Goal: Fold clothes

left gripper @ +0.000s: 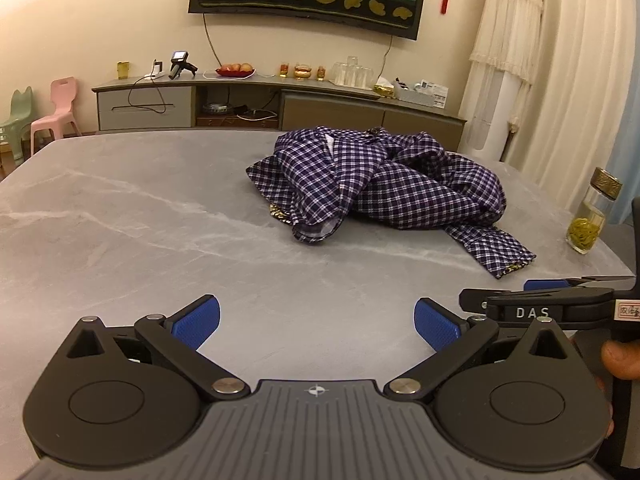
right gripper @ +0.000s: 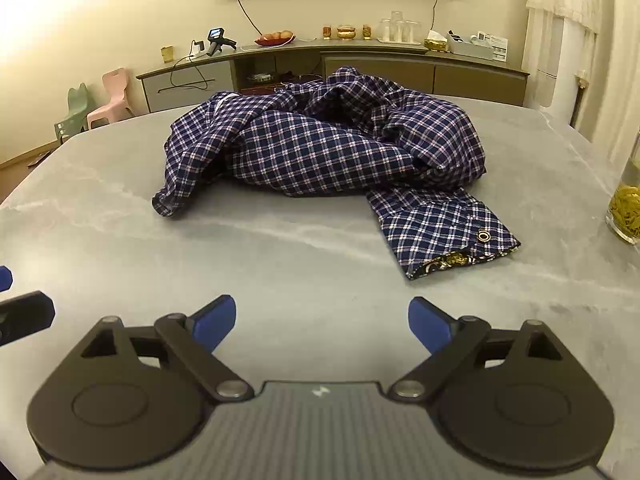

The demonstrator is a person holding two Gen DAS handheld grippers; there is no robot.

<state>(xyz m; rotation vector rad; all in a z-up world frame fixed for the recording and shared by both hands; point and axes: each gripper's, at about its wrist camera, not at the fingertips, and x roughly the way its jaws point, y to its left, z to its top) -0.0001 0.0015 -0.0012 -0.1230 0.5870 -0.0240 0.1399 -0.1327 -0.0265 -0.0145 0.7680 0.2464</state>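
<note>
Left gripper (left gripper: 317,323): spread wide, empty, above bare table (left gripper: 120,216).
Right gripper (right gripper: 322,323): also spread, holding nothing.
Plaid shirt (right gripper: 320,140): crumpled mid-table, well apart from both.
Right view only: cuff (right gripper: 452,236) with a brass snap.
Left view only: thumb (left gripper: 622,358) on the right handle.

You have a grey, marble-veined table (left gripper: 140,208) before you. A navy-and-white checked shirt (right gripper: 320,140) lies crumpled on it toward the far side, one sleeve (right gripper: 440,228) stretched flat toward you, its cuff showing a patterned lining and a metal snap. At the right edge stands a glass jar (left gripper: 588,220) holding yellow-green contents.
</note>
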